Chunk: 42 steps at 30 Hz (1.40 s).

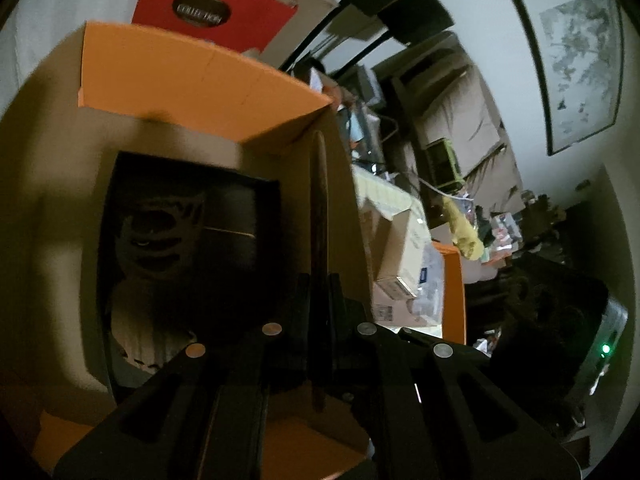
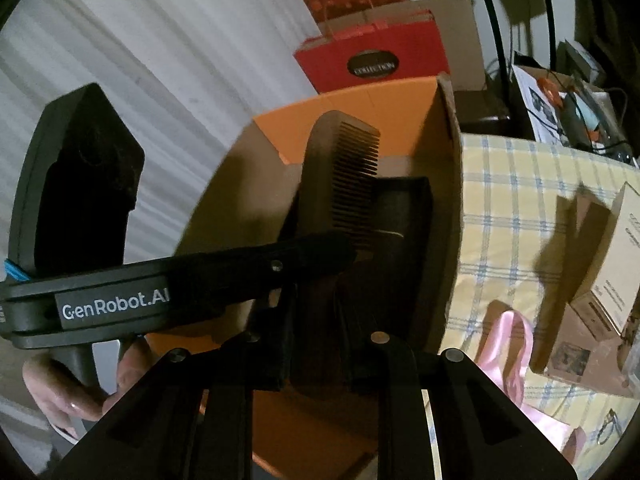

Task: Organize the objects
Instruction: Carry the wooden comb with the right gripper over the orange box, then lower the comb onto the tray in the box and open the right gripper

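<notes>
Your left tongs (image 2: 320,252) pinch the comb (image 2: 340,176) at its handle end, above the orange box (image 2: 360,96). It looks light, stiff and thin. Hold the solid spine at 9 o'clock, not the teeth. I cannot tell if your right tongs (image 2: 320,344) are clenched.

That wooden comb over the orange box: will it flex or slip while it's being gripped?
Probably stiff: the comb looks like thick wood and stands straight. The teeth are thin, so likely the fragile part. Held low by the left gripper, it could pivot if bumped against the orange box.
</notes>
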Available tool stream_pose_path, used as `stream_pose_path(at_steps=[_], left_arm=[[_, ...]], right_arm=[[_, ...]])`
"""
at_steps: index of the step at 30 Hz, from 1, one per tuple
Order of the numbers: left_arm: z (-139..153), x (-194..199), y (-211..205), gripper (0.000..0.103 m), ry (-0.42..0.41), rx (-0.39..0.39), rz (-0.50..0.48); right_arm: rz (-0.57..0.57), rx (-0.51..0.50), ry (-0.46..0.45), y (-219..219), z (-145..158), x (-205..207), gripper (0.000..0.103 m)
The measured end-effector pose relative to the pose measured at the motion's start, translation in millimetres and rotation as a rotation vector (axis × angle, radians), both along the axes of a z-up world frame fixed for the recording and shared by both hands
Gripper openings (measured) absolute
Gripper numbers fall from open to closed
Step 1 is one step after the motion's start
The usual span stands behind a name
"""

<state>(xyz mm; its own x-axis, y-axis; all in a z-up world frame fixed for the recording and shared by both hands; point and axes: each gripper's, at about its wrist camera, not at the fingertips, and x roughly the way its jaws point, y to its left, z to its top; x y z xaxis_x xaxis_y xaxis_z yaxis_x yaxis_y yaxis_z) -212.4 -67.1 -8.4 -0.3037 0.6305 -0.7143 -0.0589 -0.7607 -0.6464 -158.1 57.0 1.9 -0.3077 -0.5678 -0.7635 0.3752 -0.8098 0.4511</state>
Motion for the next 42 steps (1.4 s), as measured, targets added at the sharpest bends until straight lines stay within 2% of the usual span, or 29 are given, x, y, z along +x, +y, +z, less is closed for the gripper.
stream_pose_path(at_steps=[5,13,27,35,36,37,39,42], left_arm=[[-20,-10,-5,0.007,-0.053,0.033,-0.008],[-48,-22,-9,0.007,-0.138,0.03,0.0],[-70,-25,1,0.007,-0.221,-0.023,-0.008],[-65,-25,9,0.011,-0.207,-0.127,-0.039],[-63,-24,10,0.016,-0.198,-0.15,-0.042],[-59,-23,12,0.029,-0.189,-0.165,-0.048],[-52,-20,12,0.048,-0.168,-0.167,-0.053],[-42,-14,9,0.05,-0.142,-0.188,-0.049]], right_arm=[[-0.002,0.085,-0.007,-10,-12,-7,0.02],[0.018,0.182,0.005,-18,-14,-3,0.028],[0.028,0.174,0.089,-4,17,22,0.03],[0.0,0.188,0.11,15,23,31,0.033],[-0.001,0.188,0.11,16,22,33,0.033],[-0.004,0.185,0.11,18,22,34,0.033],[-0.012,0.176,0.109,21,23,36,0.033],[-0.022,0.165,0.113,28,26,37,0.033]])
